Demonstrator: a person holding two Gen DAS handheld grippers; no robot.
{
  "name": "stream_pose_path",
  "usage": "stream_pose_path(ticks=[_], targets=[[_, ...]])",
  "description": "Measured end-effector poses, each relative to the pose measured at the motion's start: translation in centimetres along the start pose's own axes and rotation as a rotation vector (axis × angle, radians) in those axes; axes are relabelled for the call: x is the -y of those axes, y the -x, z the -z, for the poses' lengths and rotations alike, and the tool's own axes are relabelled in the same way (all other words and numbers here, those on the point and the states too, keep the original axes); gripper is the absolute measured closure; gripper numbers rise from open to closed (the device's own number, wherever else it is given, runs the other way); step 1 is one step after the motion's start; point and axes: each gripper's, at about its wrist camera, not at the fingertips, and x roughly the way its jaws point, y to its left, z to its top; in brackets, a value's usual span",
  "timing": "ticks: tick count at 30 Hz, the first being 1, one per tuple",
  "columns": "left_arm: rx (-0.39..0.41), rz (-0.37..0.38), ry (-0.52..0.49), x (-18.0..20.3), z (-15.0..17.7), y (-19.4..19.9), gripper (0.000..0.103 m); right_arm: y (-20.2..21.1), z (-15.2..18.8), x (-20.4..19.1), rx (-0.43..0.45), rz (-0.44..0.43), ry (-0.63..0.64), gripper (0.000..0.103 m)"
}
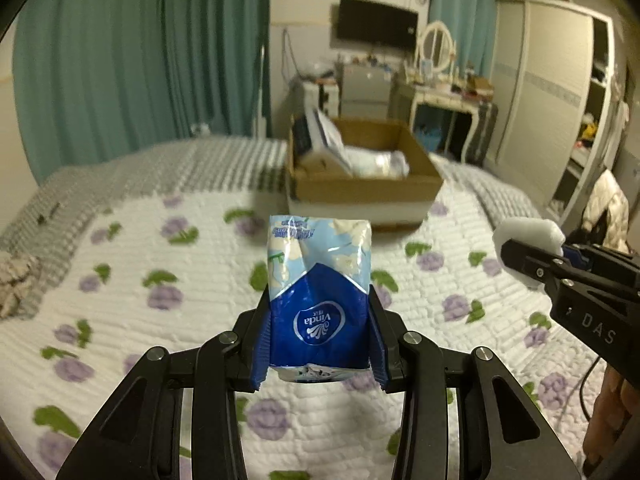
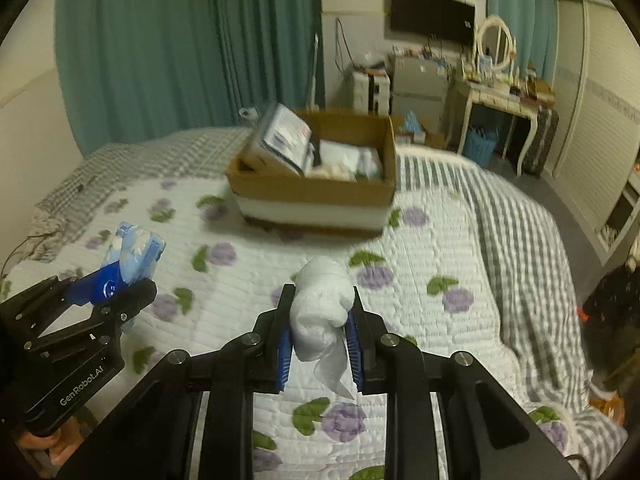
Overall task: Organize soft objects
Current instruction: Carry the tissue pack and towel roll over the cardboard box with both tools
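My left gripper (image 1: 319, 312) is shut on a blue and white Vinda tissue pack (image 1: 319, 276), held upright above the bed; the gripper also shows at the left of the right wrist view (image 2: 120, 284) with the tissue pack (image 2: 134, 256). My right gripper (image 2: 322, 320) is shut on a white foam-wrap roll (image 2: 322, 300) with a loose plastic tail; in the left wrist view it shows at the right (image 1: 524, 256) with the white roll (image 1: 528, 232). An open cardboard box (image 1: 360, 190) (image 2: 312, 192) sits ahead on the bed, holding several soft packs.
The bed has a white quilt with purple flowers (image 2: 400, 240) and a grey checked blanket (image 2: 520, 220) along its right and far sides. Green curtains (image 1: 140, 60), a dressing table (image 1: 440, 96) and a wardrobe (image 1: 552, 92) stand beyond the bed.
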Motion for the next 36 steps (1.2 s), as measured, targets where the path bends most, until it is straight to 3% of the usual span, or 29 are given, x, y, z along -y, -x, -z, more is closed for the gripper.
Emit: stream_pose_path(ticks=[12,19,29,36], targets=[[0.227,0.027,0.006,-0.6,-6.8,6.7,0.064,7.7,-5.5,-2.8,0.196,0.010,0.094,0.080],[0.331,0.055,0.024,-0.9,-10.8,8.3,0.064,10.1,-9.0,-2.6,0.292,0.004,0.095,0.080],[0.414,0.095,0.024,-0.9,-17.0,6.5,0.064,10.3,-15.0,-2.5,0.392,-0.005,0.131,0.080],[0.384,0.130,0.026,-0.6,-19.8,2.4,0.064,7.8,-18.8,0.1,0.418,0.027,0.121,0.080]])
